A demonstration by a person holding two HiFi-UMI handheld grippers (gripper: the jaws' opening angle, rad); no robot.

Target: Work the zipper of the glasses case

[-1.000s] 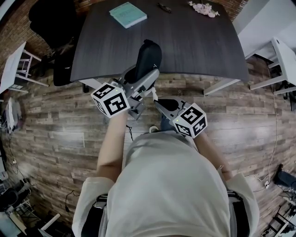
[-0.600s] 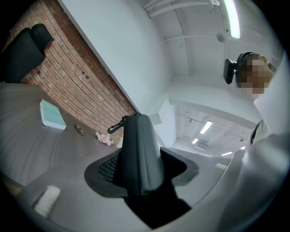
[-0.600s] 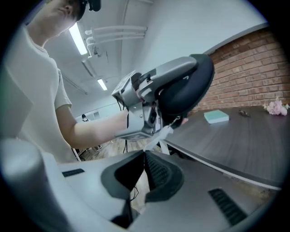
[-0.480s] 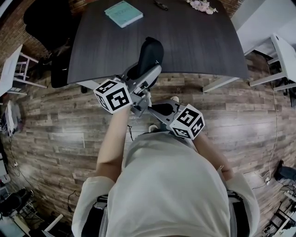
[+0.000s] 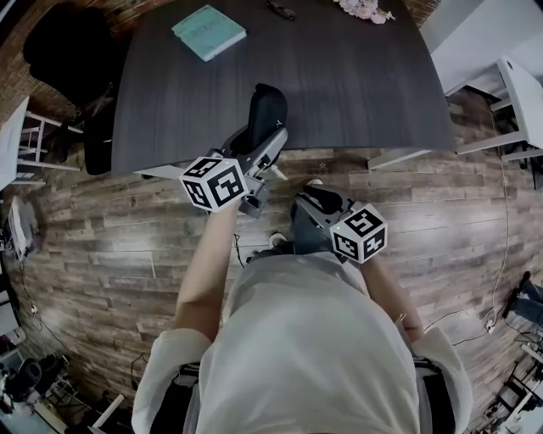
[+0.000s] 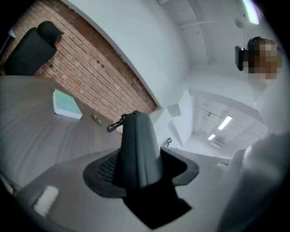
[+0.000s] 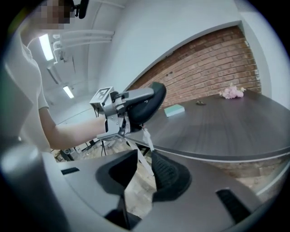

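Pulling back from the case's lower end, where it sat closed a moment ago, the right gripper (image 5: 307, 197) now lies toward the person, at about 5 o'clock from the glasses case (image 5: 265, 110). Its jaws are opening, and only wood floor shows in the gap between them. The left gripper (image 5: 261, 151) has barely shifted. Its jaws stand wide and clamp the sides of the dark case, which juts out of them toward 12 o'clock, over the near edge of the dark table (image 5: 365, 76). A white zipper pull (image 7: 146, 136) hangs from the case's lower end, just ahead of the right gripper's jaw tips and apart from them. A teal book (image 5: 208, 32) lies at the table's 11 o'clock and pink flowers (image 5: 358, 8) at its 1 o'clock.
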